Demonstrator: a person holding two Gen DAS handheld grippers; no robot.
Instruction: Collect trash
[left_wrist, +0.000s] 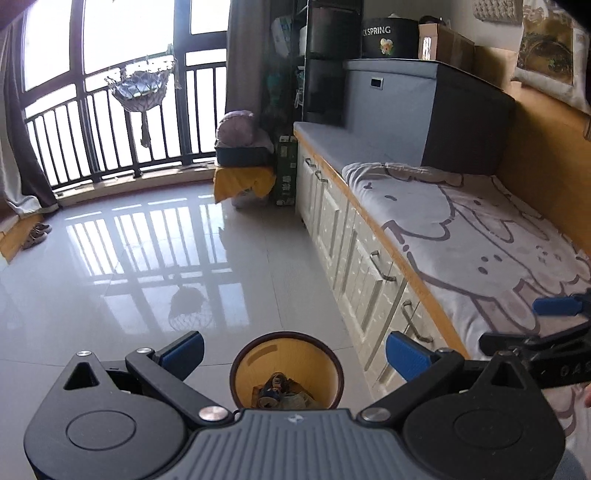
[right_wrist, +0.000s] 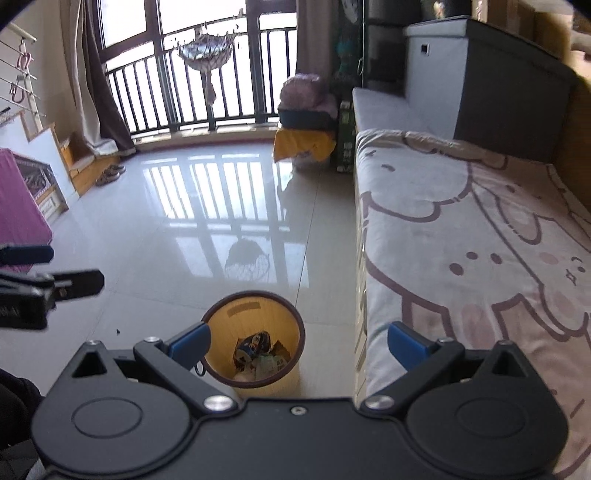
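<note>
Left wrist view: the floor (left_wrist: 147, 258) is glossy tile, bare of loose litter as far as can be seen, running to a railed window at the far end. On the right stands a bed (left_wrist: 461, 236) with a cartoon blanket over white drawers. The bin (left_wrist: 286, 369), yellow inside with a dark rim, stands on the near floor just beside the drawers and holds cans and crumpled wrappers. The left gripper (left_wrist: 295, 356) hangs above the bin, jaws apart and empty. In the right wrist view the right gripper (right_wrist: 299, 341) is likewise spread wide, holding nothing, over the same bin.

Judgement: a drop into the bin appears complete, or collection is finished. One dark speck (right_wrist: 118, 331) lies on the floor left of the bin. The next move calls for checking it and searching the room for remaining trash.
</note>
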